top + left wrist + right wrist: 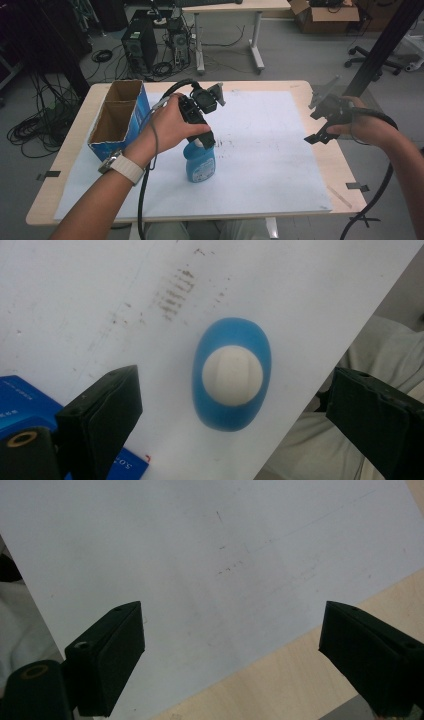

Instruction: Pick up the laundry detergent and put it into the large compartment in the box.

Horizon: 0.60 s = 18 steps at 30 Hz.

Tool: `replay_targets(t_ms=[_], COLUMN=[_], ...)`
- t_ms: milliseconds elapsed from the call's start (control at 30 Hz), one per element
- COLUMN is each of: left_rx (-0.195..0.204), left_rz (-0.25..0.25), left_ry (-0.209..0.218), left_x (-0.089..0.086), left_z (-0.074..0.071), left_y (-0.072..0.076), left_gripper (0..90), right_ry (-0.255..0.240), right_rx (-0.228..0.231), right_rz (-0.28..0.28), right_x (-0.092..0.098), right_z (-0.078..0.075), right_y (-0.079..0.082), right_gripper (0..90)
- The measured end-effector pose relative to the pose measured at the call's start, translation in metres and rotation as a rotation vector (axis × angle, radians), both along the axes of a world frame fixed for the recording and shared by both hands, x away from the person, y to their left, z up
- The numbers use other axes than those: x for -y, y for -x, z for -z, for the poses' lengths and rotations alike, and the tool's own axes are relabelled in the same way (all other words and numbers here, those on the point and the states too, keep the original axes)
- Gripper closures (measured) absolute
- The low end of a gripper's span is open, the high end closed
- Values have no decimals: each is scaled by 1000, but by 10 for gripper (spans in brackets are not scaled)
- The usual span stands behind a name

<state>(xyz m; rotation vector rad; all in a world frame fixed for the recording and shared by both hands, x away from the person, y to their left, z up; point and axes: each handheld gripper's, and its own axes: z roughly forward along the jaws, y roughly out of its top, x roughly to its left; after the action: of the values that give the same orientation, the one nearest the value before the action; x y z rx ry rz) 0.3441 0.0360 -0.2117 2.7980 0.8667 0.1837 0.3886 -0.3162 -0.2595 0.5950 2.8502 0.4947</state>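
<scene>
A blue bottle (200, 165) with a white cap stands upright on the white sheet (270, 150) near the table's middle. My left gripper (206, 141) hangs just above it, pointing down. In the left gripper view the bottle (232, 377) is seen from above, between the wide-open jaws and below them, with nothing gripped. My right gripper (315, 126) hovers over the table's right edge, and its jaws stand open over bare sheet (215, 555) and wood. A person's hand holds each gripper.
An open blue cardboard box (117, 120) with two compartments stands at the table's left, its corner (30, 400) beside the left jaw. A black post (385, 45) rises at the right. Beyond the table are a desk (230, 7), computer towers (140, 47) and cables.
</scene>
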Motion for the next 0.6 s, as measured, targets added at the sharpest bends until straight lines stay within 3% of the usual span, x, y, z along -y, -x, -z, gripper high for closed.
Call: replay_targets(t_ms=[600], left_rx=[-7], left_rz=[4], left_ry=[-13], left_x=[-1], left_z=[20], left_y=[-2], left_gripper=[84], right_ry=[4], right_rx=[-2], right_rz=[-4], right_x=[-2], right_z=[1], right_y=[-2], right_gripper=[111])
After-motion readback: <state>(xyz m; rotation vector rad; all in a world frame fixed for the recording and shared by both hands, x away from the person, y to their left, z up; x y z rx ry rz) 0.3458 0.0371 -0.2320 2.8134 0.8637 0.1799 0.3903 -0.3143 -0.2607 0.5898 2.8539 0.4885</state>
